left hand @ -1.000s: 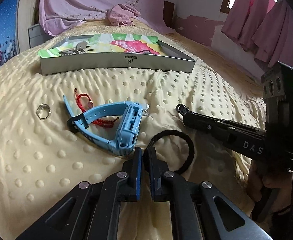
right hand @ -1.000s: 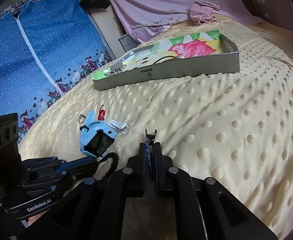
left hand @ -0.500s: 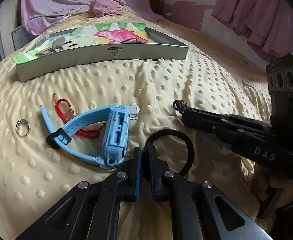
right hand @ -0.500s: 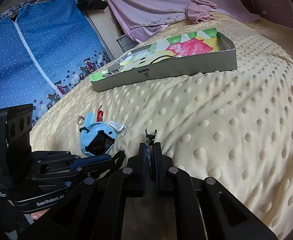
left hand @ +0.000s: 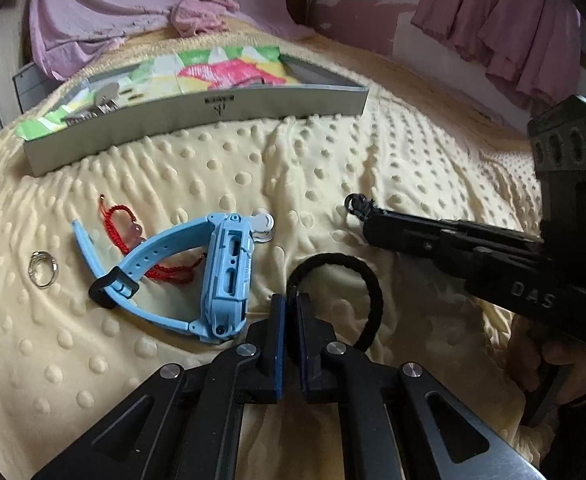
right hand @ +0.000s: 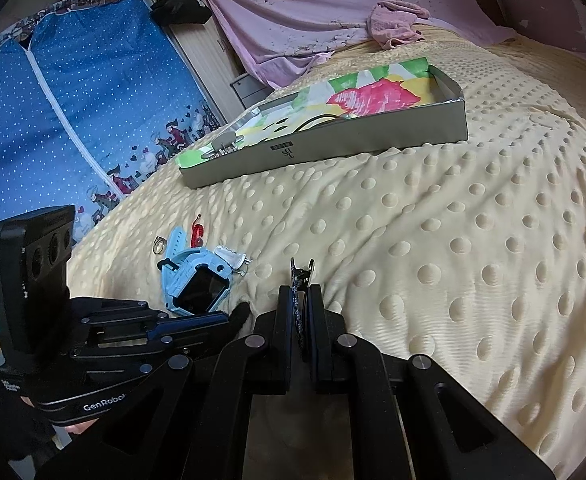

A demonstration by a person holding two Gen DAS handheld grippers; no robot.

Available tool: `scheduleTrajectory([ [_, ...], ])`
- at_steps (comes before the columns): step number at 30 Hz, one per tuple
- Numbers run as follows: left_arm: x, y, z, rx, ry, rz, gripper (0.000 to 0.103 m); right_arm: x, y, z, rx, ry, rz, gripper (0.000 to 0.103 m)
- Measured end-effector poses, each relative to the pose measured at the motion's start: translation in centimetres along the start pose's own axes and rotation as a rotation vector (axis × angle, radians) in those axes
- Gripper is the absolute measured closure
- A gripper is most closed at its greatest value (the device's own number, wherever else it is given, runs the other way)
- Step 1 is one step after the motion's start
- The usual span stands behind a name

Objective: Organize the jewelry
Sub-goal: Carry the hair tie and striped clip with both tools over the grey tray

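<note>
A bed (left hand: pixel 393 152) under a cream dotted blanket fills both views, with a pink sheet (left hand: pixel 105 12) draped behind it at the top. In the right wrist view a blue polka-dot fabric wardrobe (right hand: pixel 73 112) takes the upper left. A shallow grey box (left hand: pixel 197 114) lined with bright flowered paper lies across the upper middle of the left wrist view; a silvery metal piece (left hand: pixel 103 106) sits at its left end.

The left tongs (left hand: pixel 289 312) rise from the bottom centre of their own view, nearly closed on a black braided bracelet (left hand: pixel 357 276), whose loop curves out to the right of the fingertips. The right tongs (right hand: pixel 301 300) sit at the bottom centre of their own view, pinched narrow on a dark clip-like ornament (right hand: pixel 301 276) that sticks up past the tips; seen from the left camera they reach in from the right edge, with a hand (left hand: pixel 557 364) on the handle at lower right.

Left of centre in the left wrist view a light blue smartwatch (left hand: pixel 221 276) lies on its side on the blanket. A red cord bracelet (left hand: pixel 133 236) runs partly beneath its strap, and a small white piece (left hand: pixel 263 224) touches its upper end. A silver ring (left hand: pixel 43 270) lies apart at the far left.
</note>
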State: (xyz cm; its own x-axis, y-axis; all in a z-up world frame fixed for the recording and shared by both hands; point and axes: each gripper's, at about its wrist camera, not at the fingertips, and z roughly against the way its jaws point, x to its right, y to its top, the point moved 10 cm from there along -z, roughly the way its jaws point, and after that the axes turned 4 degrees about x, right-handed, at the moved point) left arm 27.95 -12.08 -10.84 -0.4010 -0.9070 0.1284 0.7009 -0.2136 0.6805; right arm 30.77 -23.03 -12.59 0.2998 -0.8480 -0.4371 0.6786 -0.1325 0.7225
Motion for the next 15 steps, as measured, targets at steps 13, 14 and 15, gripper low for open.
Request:
scheduleTrajectory([
  [13,0.4,1.4,4.4,0.196,-0.047,0.058,0.097,0.2,0.9,1.3,0.073,0.024,-0.010,0.096],
  [14,0.2,1.9,4.6,0.209,-0.045,0.071,0.097,0.1,1.1,1.6,0.084,0.027,-0.010,0.097],
  [15,-0.1,2.3,4.9,0.221,-0.044,0.082,0.097,0.2,1.2,1.8,0.095,0.028,-0.009,0.097],
])
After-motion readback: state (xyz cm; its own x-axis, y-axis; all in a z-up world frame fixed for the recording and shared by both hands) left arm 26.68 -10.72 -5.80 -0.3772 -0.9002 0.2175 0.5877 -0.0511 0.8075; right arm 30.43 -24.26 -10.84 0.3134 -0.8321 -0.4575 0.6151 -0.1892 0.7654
